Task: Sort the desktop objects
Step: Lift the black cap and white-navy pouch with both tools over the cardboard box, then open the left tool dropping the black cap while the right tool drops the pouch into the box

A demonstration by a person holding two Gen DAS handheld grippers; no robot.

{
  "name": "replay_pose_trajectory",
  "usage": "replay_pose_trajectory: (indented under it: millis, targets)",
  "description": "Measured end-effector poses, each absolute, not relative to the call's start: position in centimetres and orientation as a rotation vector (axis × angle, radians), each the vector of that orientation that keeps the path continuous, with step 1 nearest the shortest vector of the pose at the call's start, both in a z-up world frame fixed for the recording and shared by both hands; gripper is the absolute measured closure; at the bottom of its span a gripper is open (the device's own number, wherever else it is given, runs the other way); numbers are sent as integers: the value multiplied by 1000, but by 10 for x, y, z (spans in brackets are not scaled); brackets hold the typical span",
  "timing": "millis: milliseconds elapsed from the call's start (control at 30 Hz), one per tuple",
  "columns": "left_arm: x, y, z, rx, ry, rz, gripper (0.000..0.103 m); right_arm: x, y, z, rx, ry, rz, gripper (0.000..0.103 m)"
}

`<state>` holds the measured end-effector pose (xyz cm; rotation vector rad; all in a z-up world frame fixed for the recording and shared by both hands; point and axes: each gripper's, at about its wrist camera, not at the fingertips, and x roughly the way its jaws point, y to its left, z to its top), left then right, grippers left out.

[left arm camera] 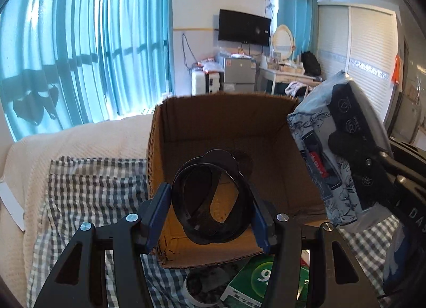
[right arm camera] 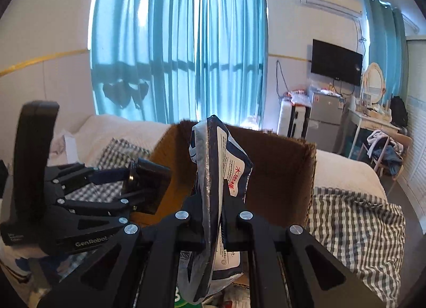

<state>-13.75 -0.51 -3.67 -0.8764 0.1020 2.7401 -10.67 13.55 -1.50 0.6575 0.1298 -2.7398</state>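
Note:
My left gripper is shut on a black coiled strap ring and holds it over the open cardboard box. My right gripper is shut on a blue-and-white printed packet, held upright above the near edge of the same box. The packet also shows at the right of the left wrist view, beside the box. The left gripper shows at the left of the right wrist view.
The box stands on a grey checked cloth over a cream blanket. A green box and a round white container lie on the cloth in front of the box. Blue curtains hang behind.

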Motion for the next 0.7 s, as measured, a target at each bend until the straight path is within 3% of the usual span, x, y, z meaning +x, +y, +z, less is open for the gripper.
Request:
replay_pose_trajectory:
  millis: [700]
  targets:
    - [-180, 25, -95, -1056, 169, 2669, 46, -167, 151, -89, 1019, 143, -2693, 96]
